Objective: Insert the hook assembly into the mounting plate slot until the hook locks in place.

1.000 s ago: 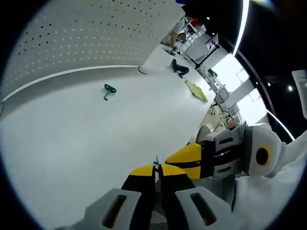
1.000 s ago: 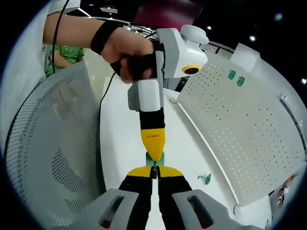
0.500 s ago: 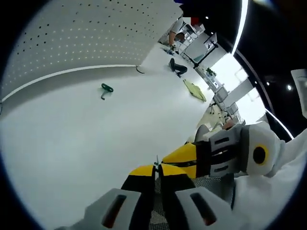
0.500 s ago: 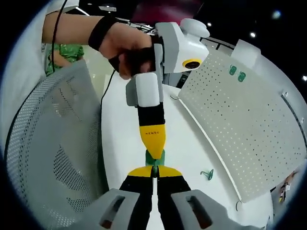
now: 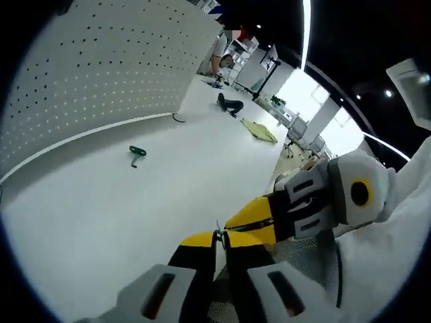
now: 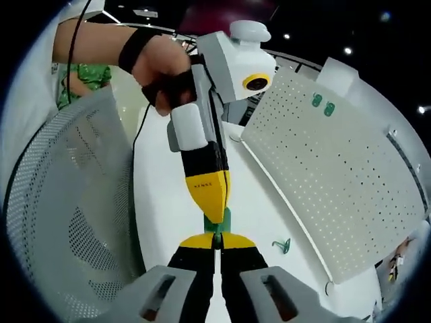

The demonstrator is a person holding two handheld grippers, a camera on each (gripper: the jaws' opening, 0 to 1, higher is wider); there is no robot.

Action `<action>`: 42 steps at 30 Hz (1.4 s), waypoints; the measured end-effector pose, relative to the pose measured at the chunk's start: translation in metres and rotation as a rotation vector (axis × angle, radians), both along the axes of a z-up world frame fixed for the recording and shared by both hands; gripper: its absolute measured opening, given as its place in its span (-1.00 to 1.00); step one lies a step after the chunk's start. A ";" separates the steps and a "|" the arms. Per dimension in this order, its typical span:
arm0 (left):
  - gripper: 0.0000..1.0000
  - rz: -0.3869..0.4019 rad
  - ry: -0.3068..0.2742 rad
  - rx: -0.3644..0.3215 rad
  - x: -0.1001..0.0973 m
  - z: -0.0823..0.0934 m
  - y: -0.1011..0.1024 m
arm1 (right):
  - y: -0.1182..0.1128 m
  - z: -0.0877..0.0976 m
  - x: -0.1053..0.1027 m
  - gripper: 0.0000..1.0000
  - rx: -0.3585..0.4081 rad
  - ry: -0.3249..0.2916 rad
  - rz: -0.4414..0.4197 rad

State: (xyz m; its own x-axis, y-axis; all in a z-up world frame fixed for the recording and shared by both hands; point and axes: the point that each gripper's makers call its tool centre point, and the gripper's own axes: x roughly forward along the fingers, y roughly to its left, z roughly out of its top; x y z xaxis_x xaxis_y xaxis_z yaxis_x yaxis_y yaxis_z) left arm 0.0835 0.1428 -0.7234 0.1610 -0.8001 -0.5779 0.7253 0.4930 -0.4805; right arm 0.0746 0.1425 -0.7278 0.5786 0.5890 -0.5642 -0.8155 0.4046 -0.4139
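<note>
A small green hook piece (image 6: 226, 219) is pinched between both grippers, held above the white table (image 5: 101, 215). My right gripper (image 6: 217, 240) is shut on its near end. My left gripper (image 6: 215, 217) comes down from above with its yellow jaws shut on the other end. In the left gripper view the same piece (image 5: 218, 231) shows as a thin green sliver at my left gripper (image 5: 220, 235), and the right gripper (image 5: 232, 227) meets it from the right. A second green hook (image 5: 137, 153) (image 6: 281, 246) lies loose on the table. The white pegboard (image 6: 330, 175) (image 5: 94, 67) stands behind it.
Two green hooks (image 6: 321, 104) hang near the pegboard's top. A grey mesh chair back (image 6: 67, 202) stands close on the left. A person's hand (image 6: 161, 74) holds the left gripper. A dark object (image 5: 230, 104) and a yellow-green cloth (image 5: 258, 130) lie far down the table.
Both grippers stay shut on the green piece. The left gripper has tilted, leaning more to the left in the right gripper view. Both cameras shifted, so the table and pegboard slid in the pictures.
</note>
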 end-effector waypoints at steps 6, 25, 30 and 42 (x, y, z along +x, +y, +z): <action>-0.85 0.006 -0.007 -0.026 0.001 0.004 0.000 | 0.000 0.004 0.000 -0.99 -0.004 -0.021 0.001; -0.48 0.128 -0.109 -0.215 0.012 0.034 0.002 | -0.005 0.012 -0.001 -0.99 0.013 -0.052 -0.042; -0.39 0.141 -0.151 -0.236 0.011 0.039 0.005 | -0.006 0.018 0.002 -0.99 0.026 -0.060 -0.067; -0.21 0.182 -0.219 -0.364 0.011 0.056 0.017 | -0.007 0.031 0.021 -0.99 0.129 -0.056 -0.191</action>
State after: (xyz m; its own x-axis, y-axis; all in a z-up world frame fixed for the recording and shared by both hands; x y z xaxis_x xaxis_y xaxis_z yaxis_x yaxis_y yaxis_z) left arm 0.0948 0.1599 -0.6678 0.4044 -0.8921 -0.2014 0.7465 0.4492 -0.4909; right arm 0.0953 0.1358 -0.6964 0.7146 0.5311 -0.4553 -0.6965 0.6014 -0.3915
